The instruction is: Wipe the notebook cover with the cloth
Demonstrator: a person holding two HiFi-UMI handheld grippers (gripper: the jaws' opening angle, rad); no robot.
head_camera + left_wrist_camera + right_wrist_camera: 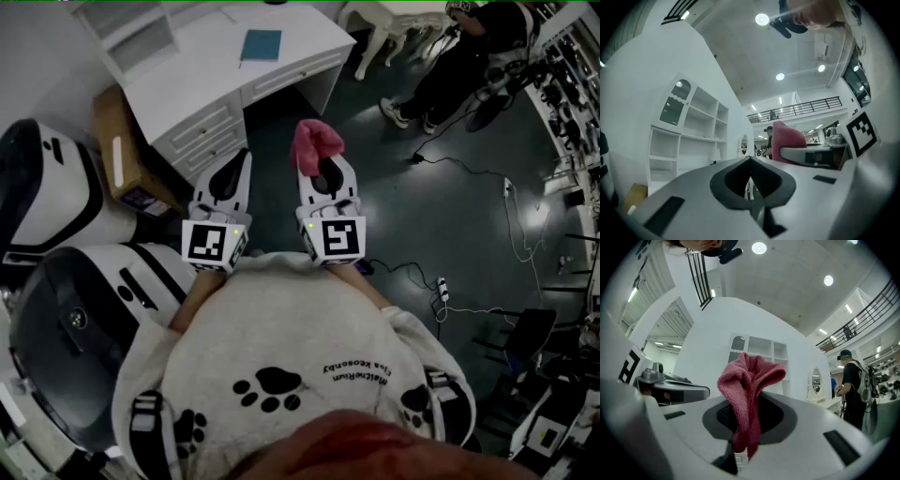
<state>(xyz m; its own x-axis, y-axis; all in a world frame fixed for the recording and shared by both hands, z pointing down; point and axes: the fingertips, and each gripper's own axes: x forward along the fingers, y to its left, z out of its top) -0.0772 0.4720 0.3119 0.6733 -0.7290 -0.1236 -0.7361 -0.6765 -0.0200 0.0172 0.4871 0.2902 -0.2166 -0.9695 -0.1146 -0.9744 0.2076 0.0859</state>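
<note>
while both grippers are held side by side close to the chest, noses tilted up and away from the body, the white desk (202, 66) lies well ahead of them. the pale sweatshirt (281, 337) carries black paw prints and a small line of upside-down lettering, too small to read surely. the left gripper (239, 159) is closed tight with nothing between its jaws. the right gripper (325, 171) is clamped on the pink cloth (314, 142), whose bunched top stands above the tips. the blue notebook (261, 44) lies flat on the desk top, well apart from both.
</note>
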